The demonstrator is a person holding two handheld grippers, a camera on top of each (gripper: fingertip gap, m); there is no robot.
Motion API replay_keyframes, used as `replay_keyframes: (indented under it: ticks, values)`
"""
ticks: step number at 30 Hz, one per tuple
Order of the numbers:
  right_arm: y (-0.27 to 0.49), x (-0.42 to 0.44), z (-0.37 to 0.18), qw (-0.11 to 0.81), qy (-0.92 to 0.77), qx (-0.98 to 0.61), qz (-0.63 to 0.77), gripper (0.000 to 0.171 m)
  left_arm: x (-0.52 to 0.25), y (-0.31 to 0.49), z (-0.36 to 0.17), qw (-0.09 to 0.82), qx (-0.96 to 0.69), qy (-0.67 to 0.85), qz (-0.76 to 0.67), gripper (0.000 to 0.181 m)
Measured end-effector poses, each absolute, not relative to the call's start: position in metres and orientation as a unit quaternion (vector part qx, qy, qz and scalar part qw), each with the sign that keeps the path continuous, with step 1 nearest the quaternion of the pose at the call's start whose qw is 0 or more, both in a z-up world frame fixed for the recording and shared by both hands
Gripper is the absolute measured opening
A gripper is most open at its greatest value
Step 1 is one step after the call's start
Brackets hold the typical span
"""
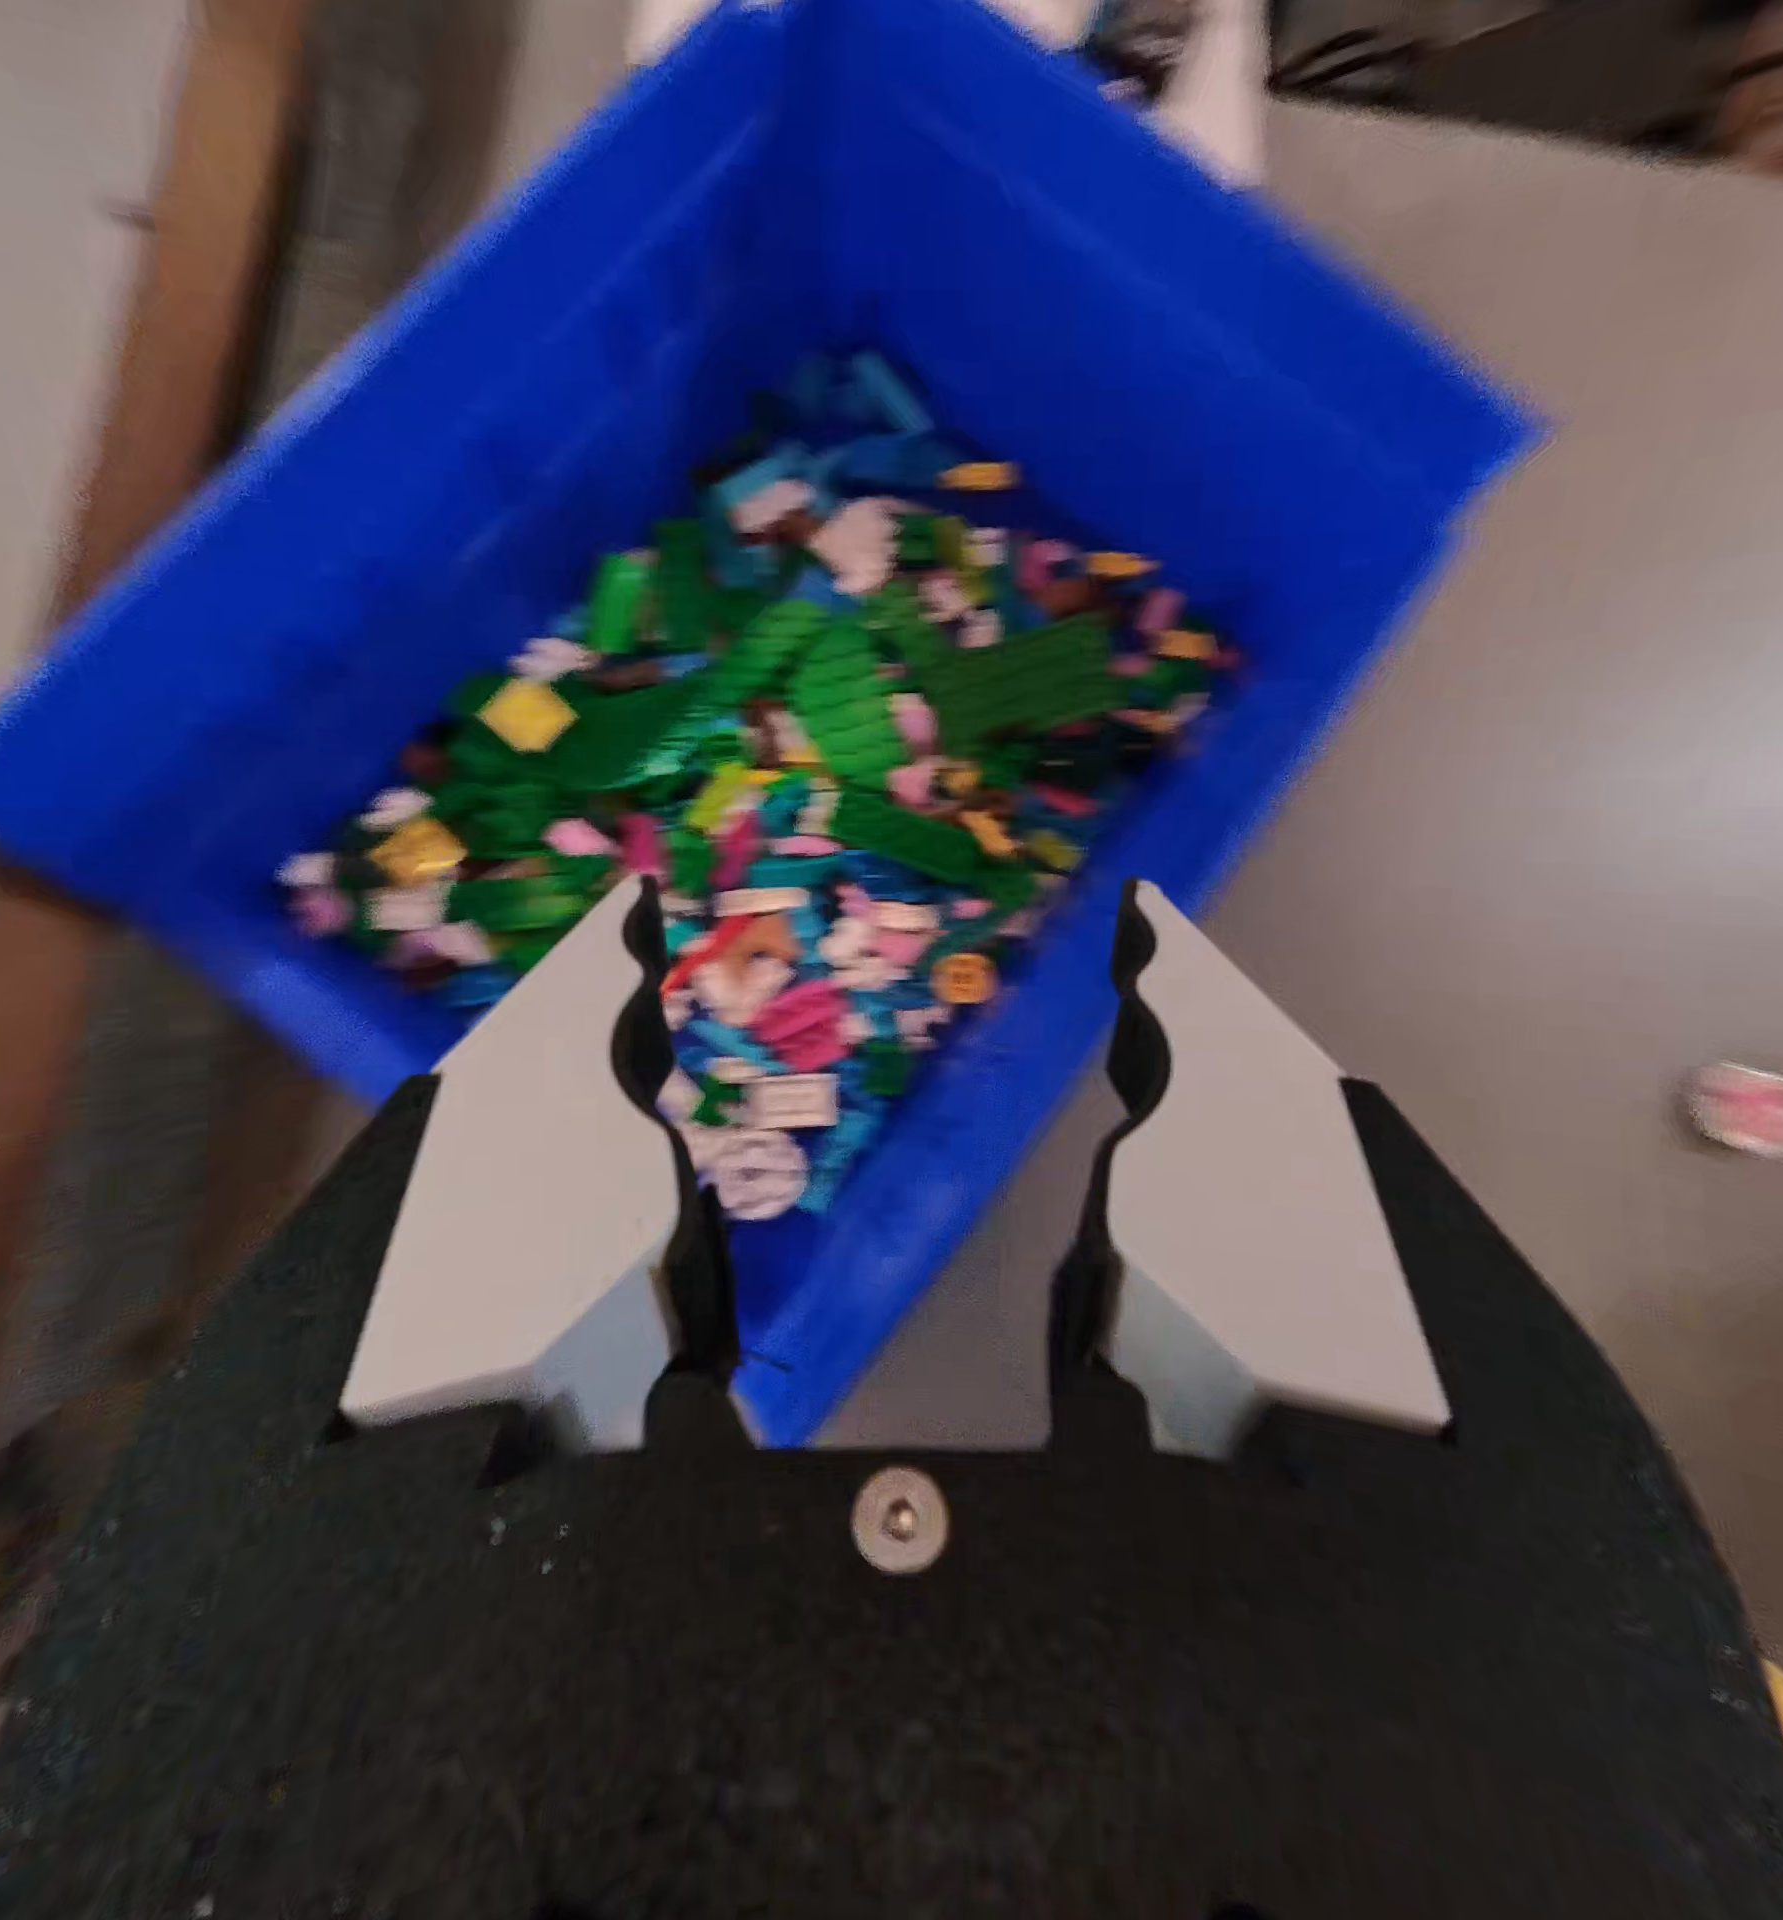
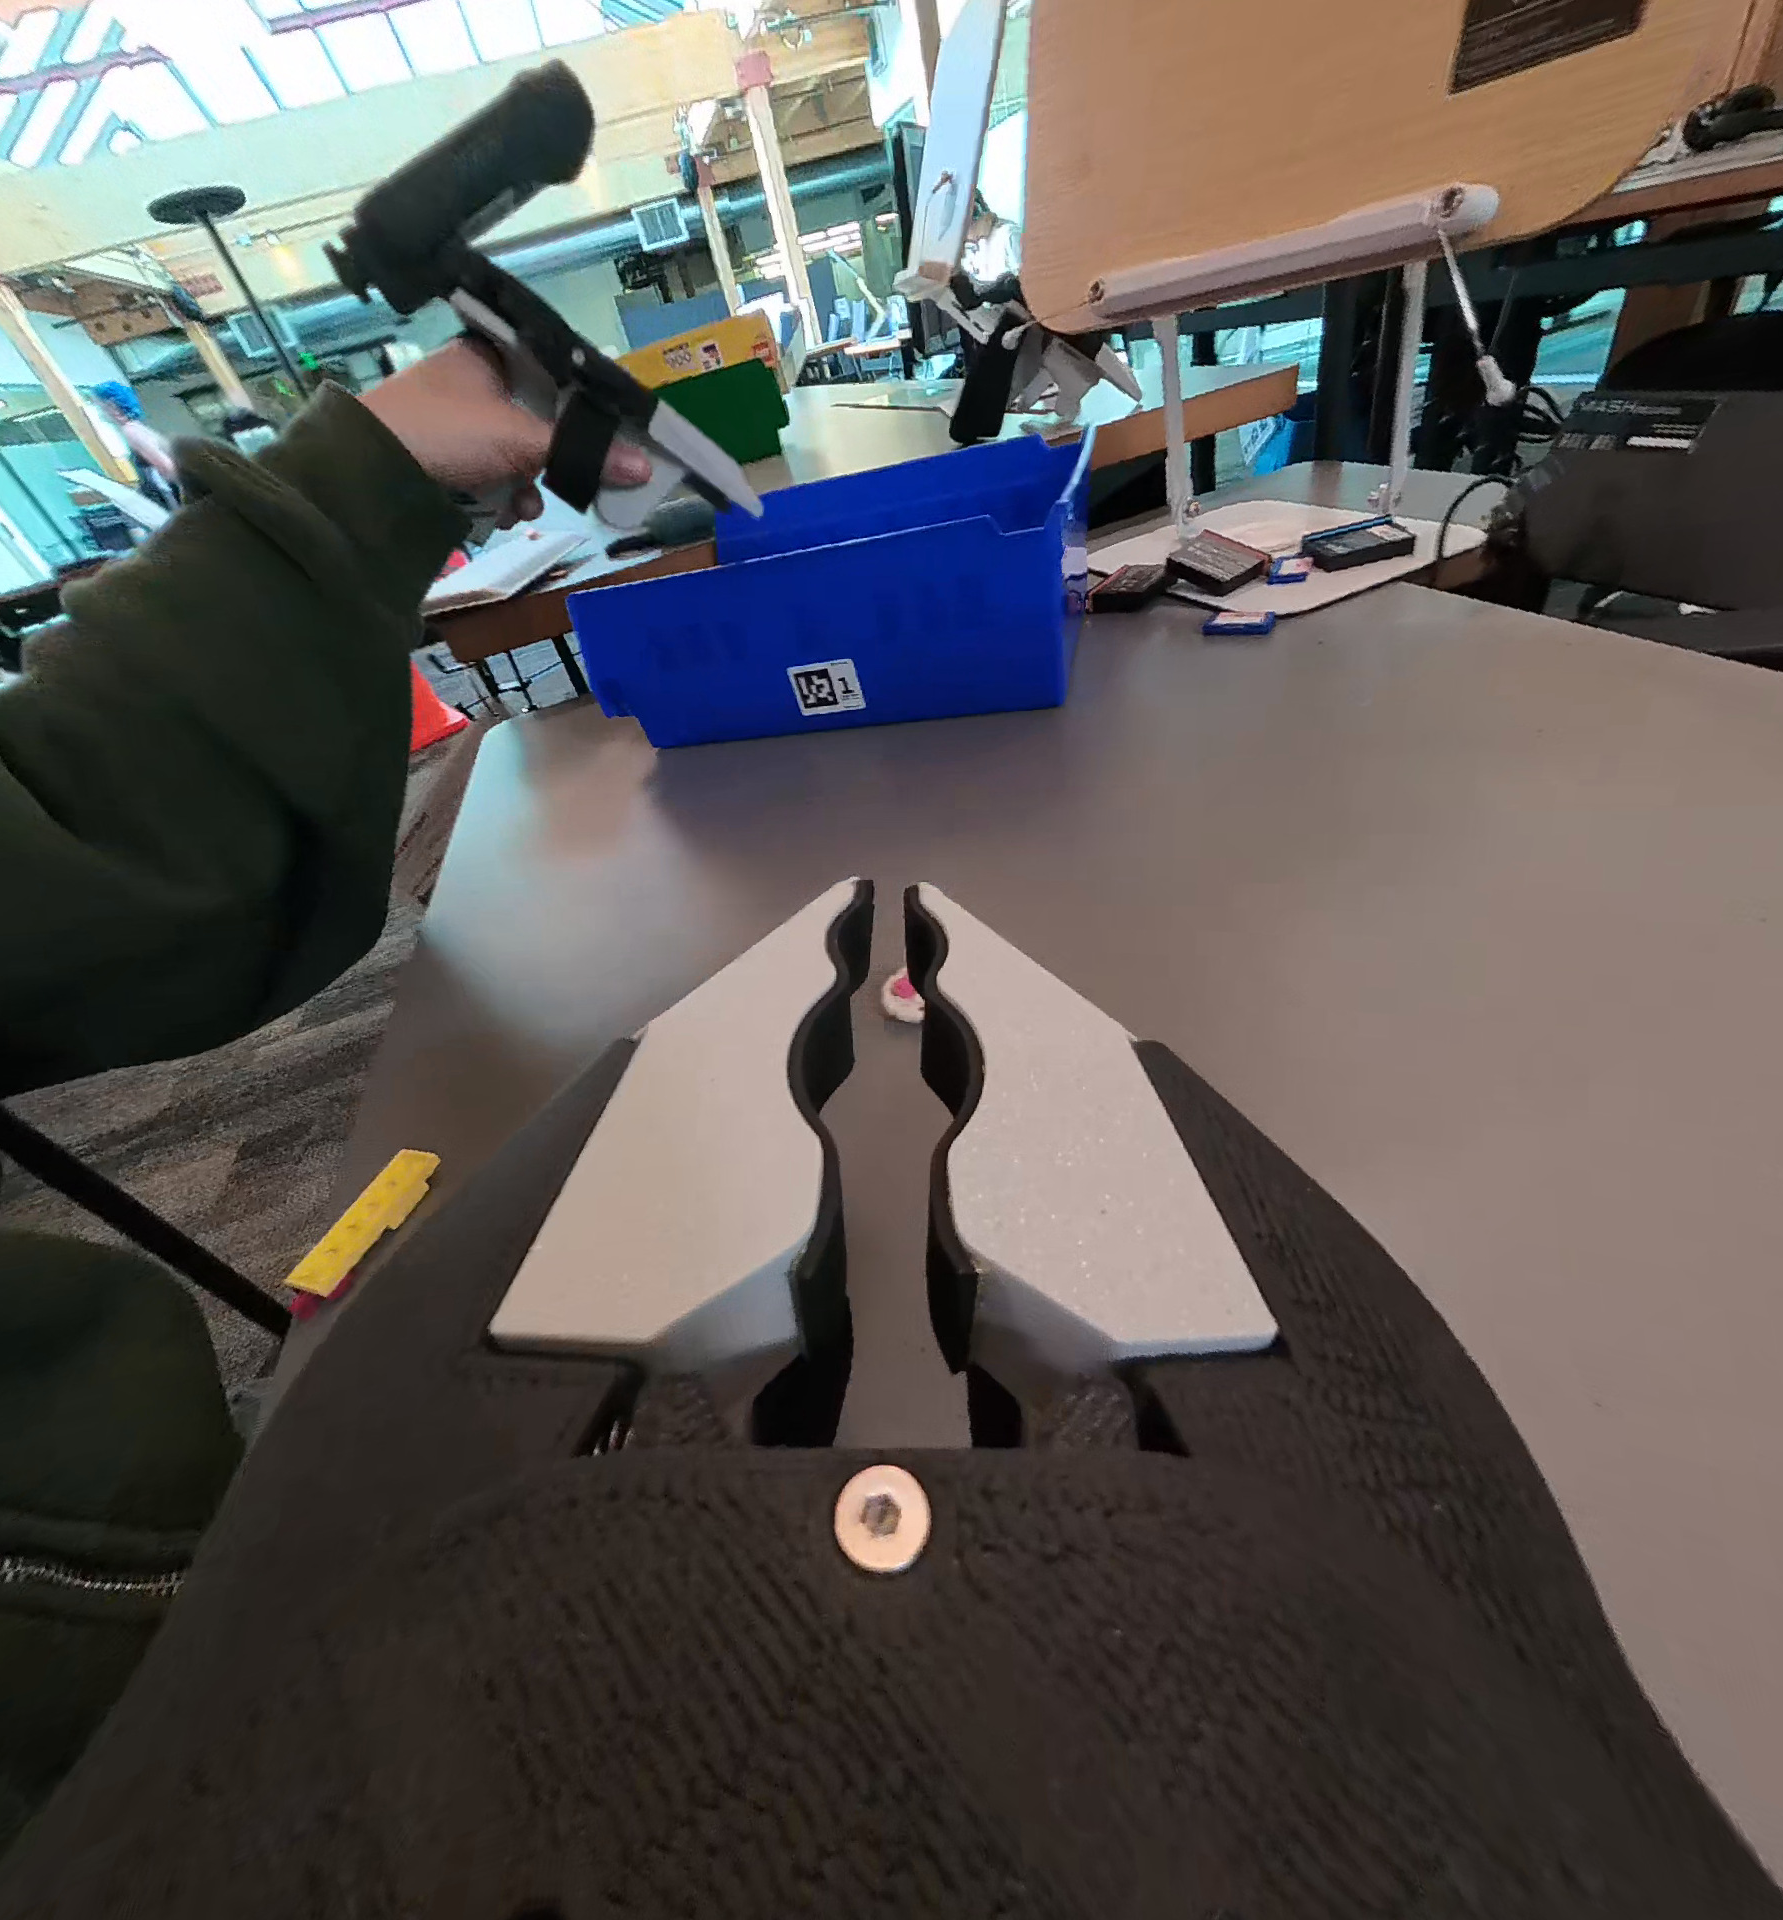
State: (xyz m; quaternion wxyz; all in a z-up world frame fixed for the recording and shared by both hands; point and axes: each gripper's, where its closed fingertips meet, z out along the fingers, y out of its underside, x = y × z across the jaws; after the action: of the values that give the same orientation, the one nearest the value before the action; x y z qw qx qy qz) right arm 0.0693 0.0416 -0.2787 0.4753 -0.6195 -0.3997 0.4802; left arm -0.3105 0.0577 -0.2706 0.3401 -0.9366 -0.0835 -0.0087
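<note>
A blue bin (image 1: 1126,343) full of small toy bricks (image 1: 814,748), mostly green, pink and teal, lies below my left gripper (image 1: 887,894). The left gripper is open and empty, hovering over the bin's near corner; the view is blurred. In the right wrist view the same blue bin (image 2: 845,634) stands at the far side of the grey table (image 2: 1386,883), and the left gripper (image 2: 721,488) is held by a hand above its left end. My right gripper (image 2: 889,891) is nearly shut and empty, low over the table. A small pink-and-white piece (image 2: 902,1000) lies on the table between its fingers; it also shows in the left wrist view (image 1: 1749,1107).
A yellow brick plate (image 2: 367,1216) lies off the table's left edge near a dark green sleeve (image 2: 160,748). Small dark boxes and blue cards (image 2: 1240,621) sit on a white tray at the back right. A wooden board on a stand (image 2: 1282,135) rises behind the bin. My right gripper is the nearer one to the yellow brick plate (image 2: 367,1216): about 20 cm, against 35 cm.
</note>
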Motion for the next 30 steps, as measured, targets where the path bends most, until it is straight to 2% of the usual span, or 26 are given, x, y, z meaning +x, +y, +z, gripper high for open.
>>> replay_keyframes:
  ticks: [3,6,10,14,18,20,22,25,27,30]
  values:
    - [0.029,0.064,-0.276,0.468,-0.428,-0.598,0.491,0.005,-0.225,0.052,-0.245,0.378,-0.907,0.014,-0.188,0.078]
    - [0.022,0.06,-0.278,0.467,-0.452,-0.591,0.478,0.005,-0.098,-0.008,-0.241,0.344,-0.839,0.28,-0.315,0.065]
    - [0.018,0.057,-0.282,0.456,-0.462,-0.592,0.477,0.006,-0.007,-0.106,-0.31,0.214,-0.764,0.531,-0.298,0.064]
    - [0.018,0.057,-0.283,0.451,-0.462,-0.594,0.48,0.006,0.027,-0.151,-0.356,0.177,-0.684,0.659,-0.259,0.051]
    - [0.018,0.057,-0.283,0.449,-0.46,-0.595,0.483,0.007,0.024,-0.15,-0.381,0.147,-0.693,0.666,-0.232,0.041]
    - [0.017,0.057,-0.284,0.447,-0.461,-0.594,0.484,0.007,0.022,-0.146,-0.381,0.153,-0.699,0.658,-0.235,0.032]
    - [0.015,0.056,-0.283,0.447,-0.465,-0.59,0.486,0.007,0.019,-0.141,-0.383,0.153,-0.71,0.648,-0.229,0.015]
    - [0.004,0.054,-0.279,0.447,-0.487,-0.566,0.493,0.009,0.016,-0.117,-0.382,0.179,-0.759,0.58,-0.235,0.014]
    - [-0.009,0.05,-0.276,0.439,-0.507,-0.54,0.508,0.012,0.023,-0.103,-0.365,0.208,-0.777,0.495,-0.328,0.014]
    - [-0.031,0.045,-0.265,0.399,-0.499,-0.503,0.582,0.018,0.04,-0.088,-0.281,0.279,-0.667,0.325,-0.61,0.013]
